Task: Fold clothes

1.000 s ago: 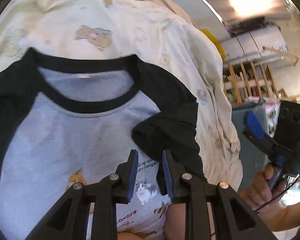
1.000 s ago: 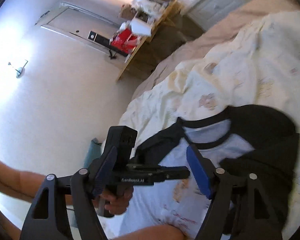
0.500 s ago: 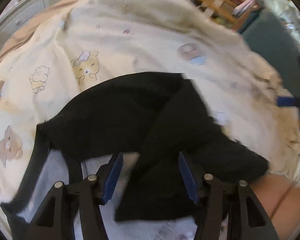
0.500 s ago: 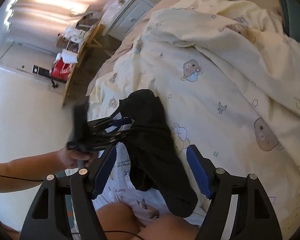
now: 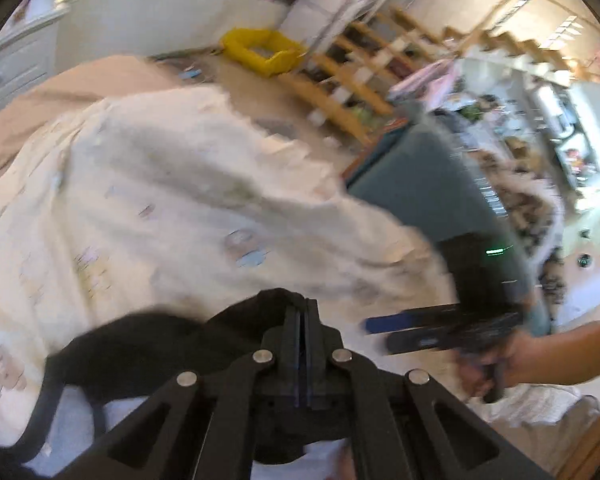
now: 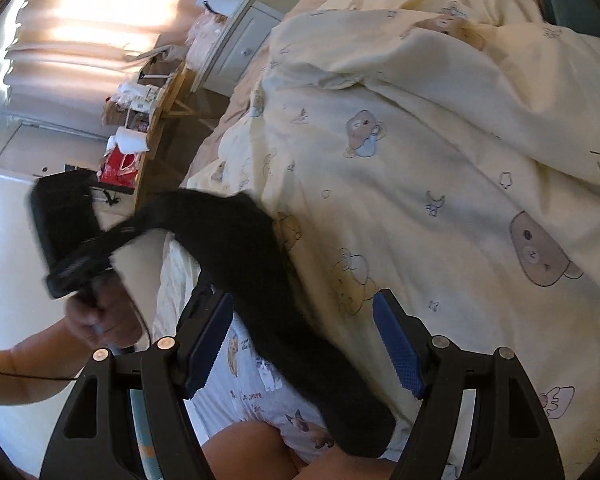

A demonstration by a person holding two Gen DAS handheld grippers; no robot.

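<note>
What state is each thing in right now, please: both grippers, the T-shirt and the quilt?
Left gripper: shut on the black sleeve, lifting it.
Right gripper: open, empty, over the sleeve.
T-shirt: partly lifted; its printed body lies on the quilt.
Quilt: rumpled, spread on the bed.

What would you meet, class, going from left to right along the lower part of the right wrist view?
Person's hand holding the left claw → right claw's blue left pad → black sleeve → right claw's blue right pad → cream bear-print duvet.
</note>
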